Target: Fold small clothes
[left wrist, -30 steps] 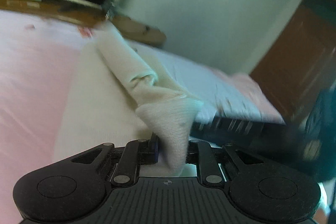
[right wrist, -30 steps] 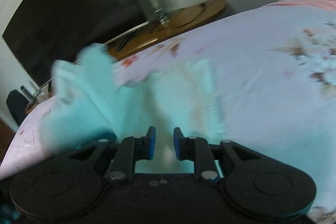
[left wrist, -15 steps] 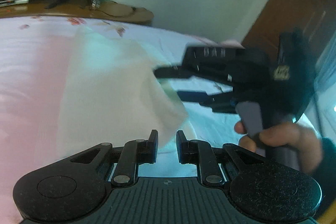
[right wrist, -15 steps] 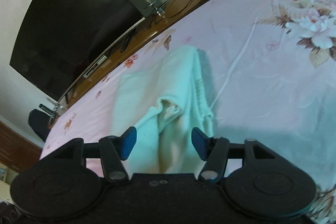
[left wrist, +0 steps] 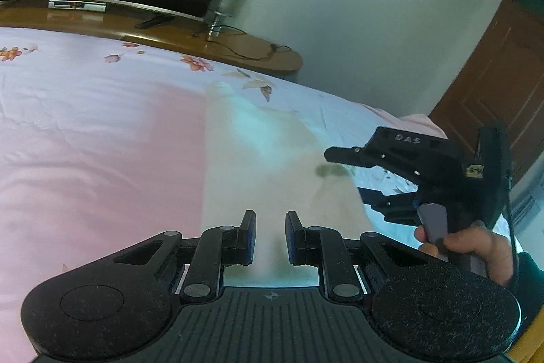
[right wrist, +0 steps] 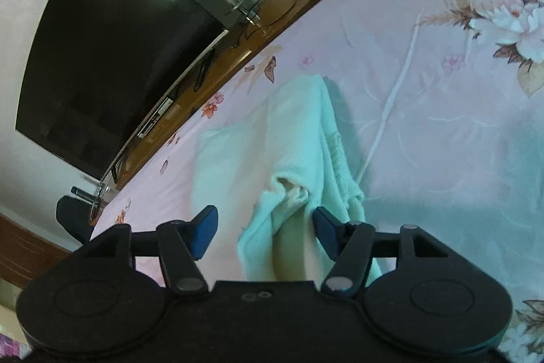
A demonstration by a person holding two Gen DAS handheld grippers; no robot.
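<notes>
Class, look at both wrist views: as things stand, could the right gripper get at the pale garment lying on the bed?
Probably yes. The right gripper is open, and the pale garment lies on the bed directly ahead, a fold already between its fingers. Nothing blocks the way.

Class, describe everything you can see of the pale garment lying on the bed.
The pale garment is small and cream, of soft, knit-looking fabric. It lies on the floral bedsheet, stretched away from the cameras, one side folded over the middle into a raised ridge. A cuff-like opening with a ribbed edge gapes near the right gripper, whose open jaws straddle it without pressing. The left gripper holds nothing.
</notes>
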